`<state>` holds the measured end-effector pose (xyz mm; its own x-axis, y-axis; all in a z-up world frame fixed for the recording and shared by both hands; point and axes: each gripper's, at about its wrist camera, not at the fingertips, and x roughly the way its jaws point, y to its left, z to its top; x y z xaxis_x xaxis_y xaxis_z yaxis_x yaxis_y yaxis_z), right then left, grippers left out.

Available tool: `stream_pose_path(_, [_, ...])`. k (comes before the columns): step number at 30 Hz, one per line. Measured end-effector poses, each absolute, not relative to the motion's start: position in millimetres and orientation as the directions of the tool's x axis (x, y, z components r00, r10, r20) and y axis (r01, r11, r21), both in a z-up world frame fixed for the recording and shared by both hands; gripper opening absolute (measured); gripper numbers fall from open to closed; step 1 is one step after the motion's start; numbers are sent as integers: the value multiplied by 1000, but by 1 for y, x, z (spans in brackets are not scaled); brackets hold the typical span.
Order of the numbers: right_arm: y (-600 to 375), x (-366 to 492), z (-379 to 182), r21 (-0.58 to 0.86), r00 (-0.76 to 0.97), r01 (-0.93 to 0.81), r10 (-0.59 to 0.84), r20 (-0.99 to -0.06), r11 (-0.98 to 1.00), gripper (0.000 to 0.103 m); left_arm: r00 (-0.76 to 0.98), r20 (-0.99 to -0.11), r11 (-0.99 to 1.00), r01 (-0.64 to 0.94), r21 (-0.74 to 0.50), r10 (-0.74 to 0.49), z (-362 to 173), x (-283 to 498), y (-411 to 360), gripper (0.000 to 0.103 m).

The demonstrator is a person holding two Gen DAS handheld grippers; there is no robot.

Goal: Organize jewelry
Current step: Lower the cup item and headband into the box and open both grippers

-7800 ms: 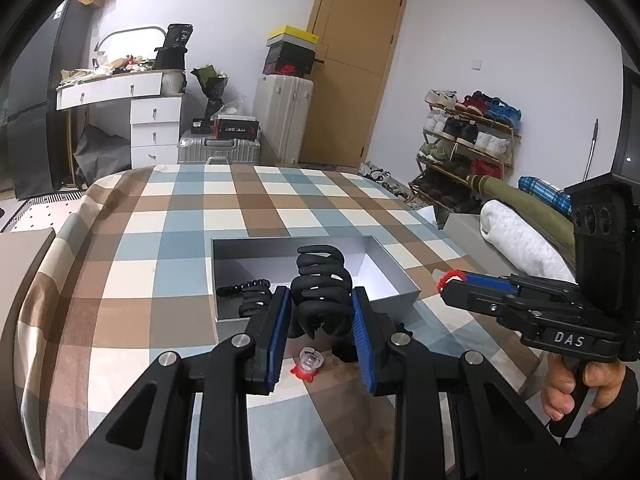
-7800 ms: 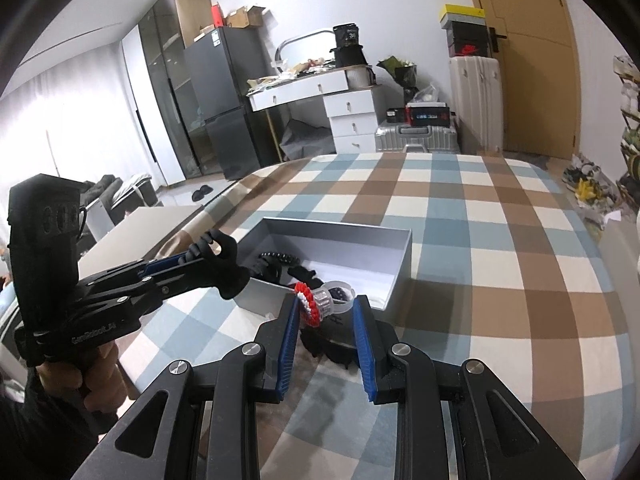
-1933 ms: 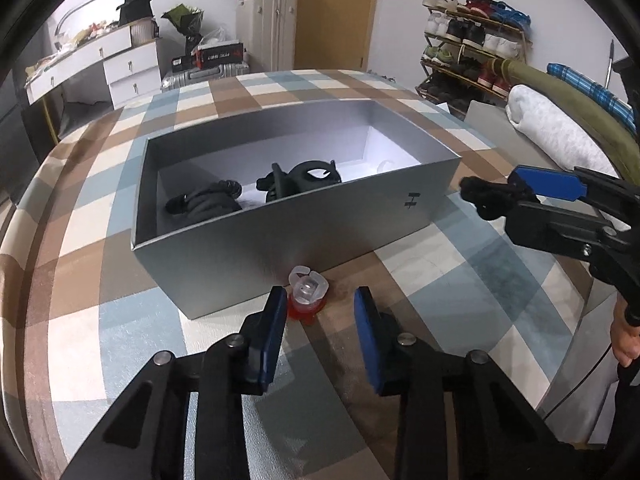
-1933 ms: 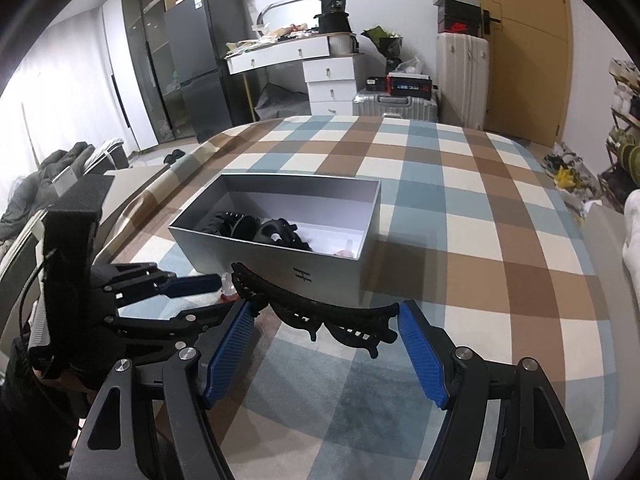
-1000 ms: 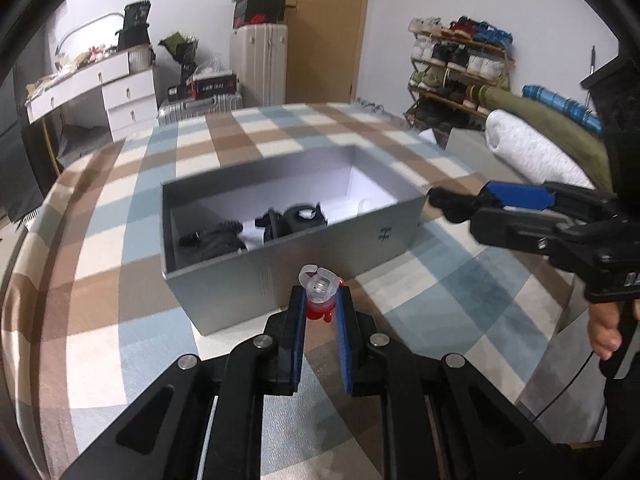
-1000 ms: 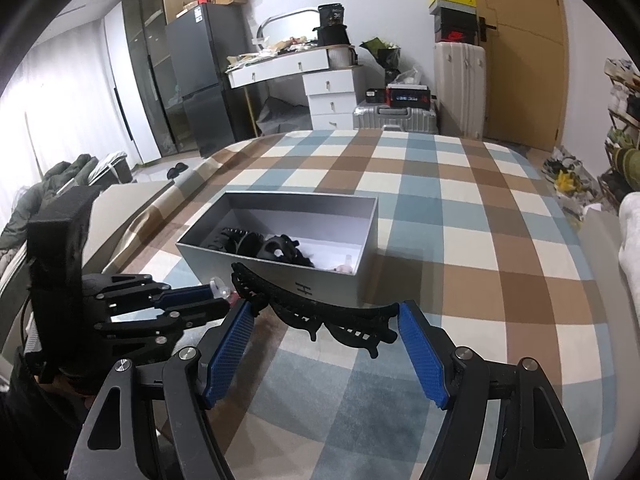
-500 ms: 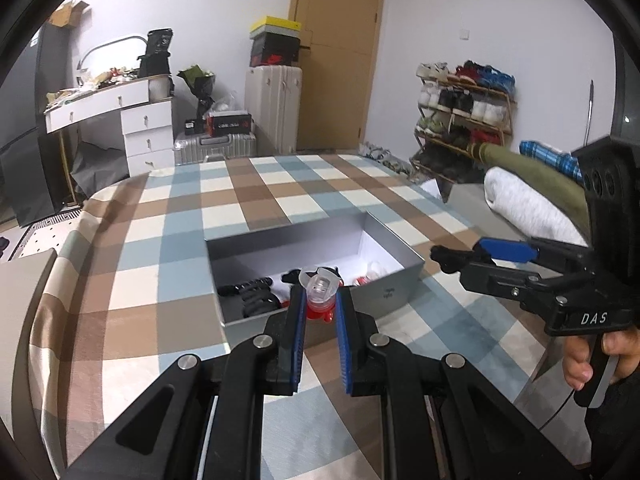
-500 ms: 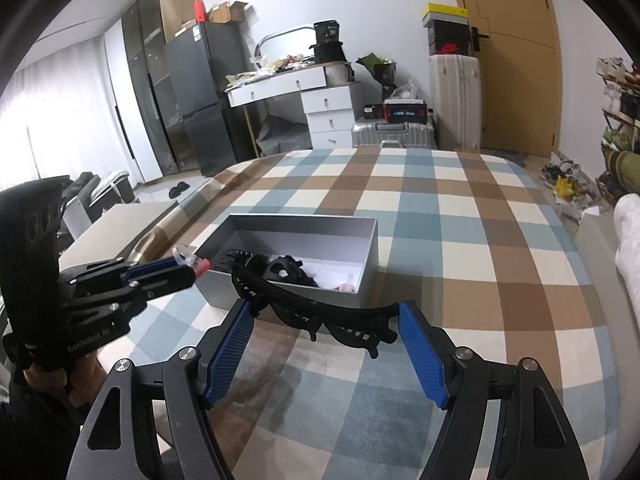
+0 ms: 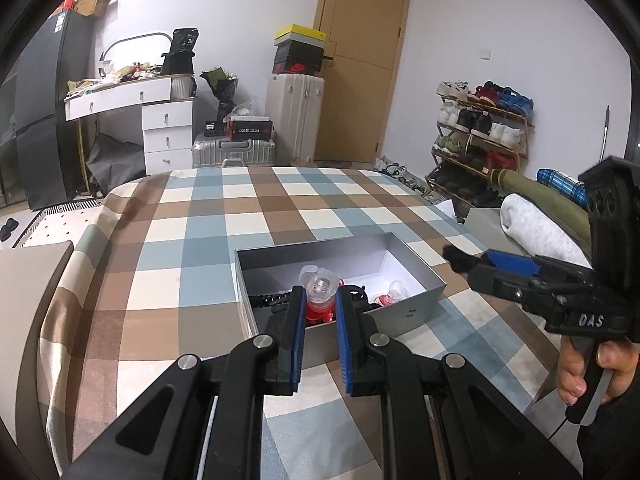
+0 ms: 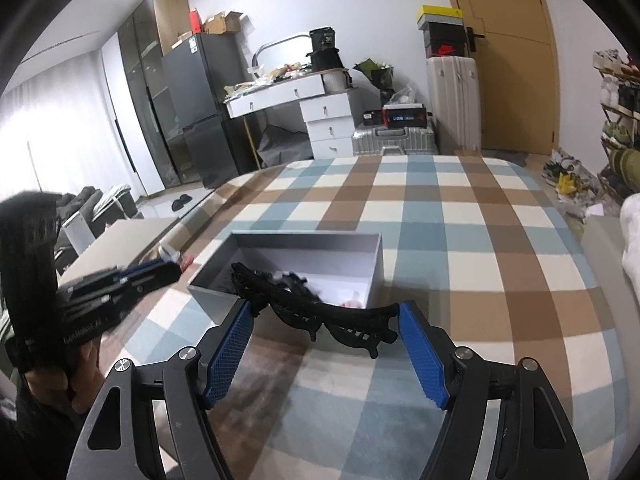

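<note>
1. The left tongs (image 9: 318, 312) are closed tight on a small red-and-clear plastic hair clip (image 9: 319, 295), pinched between the blue pads and held above the near wall of the box.
2. The right tongs (image 10: 325, 334) stand wide, yet they are gripping: a long black toothed hair clip (image 10: 320, 314) spans the gap, one end against each blue pad.
3. Just beyond both loads sits the open grey rectangular cardboard box (image 9: 420, 300) on the brown, blue and cream checked bedcover (image 9: 208, 240). Inside it lie black hair pieces (image 9: 272, 298) toward the left and another red-and-clear clip (image 9: 390, 295) toward the right.
4. Step in hand, as I judge it: carrying both pieces to the box. Neither is inside yet; the black clip hangs on the near side of the box.
5. The next move likely calls for pushing the left tongs farther over the opening, lowering them, then parting the pads so the small clip drops onto the white floor, with the black clip following.
6. Risk: the small clip could strike the near wall and fall outside.
</note>
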<state>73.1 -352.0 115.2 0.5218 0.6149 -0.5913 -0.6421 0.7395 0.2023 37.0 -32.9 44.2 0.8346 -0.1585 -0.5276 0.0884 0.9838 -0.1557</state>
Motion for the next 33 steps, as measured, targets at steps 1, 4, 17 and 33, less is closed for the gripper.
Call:
stream_pose_path(1, [-350, 76, 116, 203, 523, -638, 612, -593, 742, 74, 836, -526, 985, 85, -151, -153, 44, 38, -33, 10])
stream_pose_path(4, [-346, 83, 118, 205, 531, -631, 610, -588, 748, 74, 836, -527, 985, 83, -153, -153, 44, 41, -34, 10])
stream_pose_path(17, [-327, 105, 120, 258, 508, -617, 627, -591, 743, 74, 826, -550, 990, 77, -114, -128, 45, 64, -41, 10])
stream_pose_path(33, [-311, 122, 102, 302, 464, -604, 634, -619, 737, 74, 799, -596, 995, 28, -101, -83, 30, 83, -35, 10])
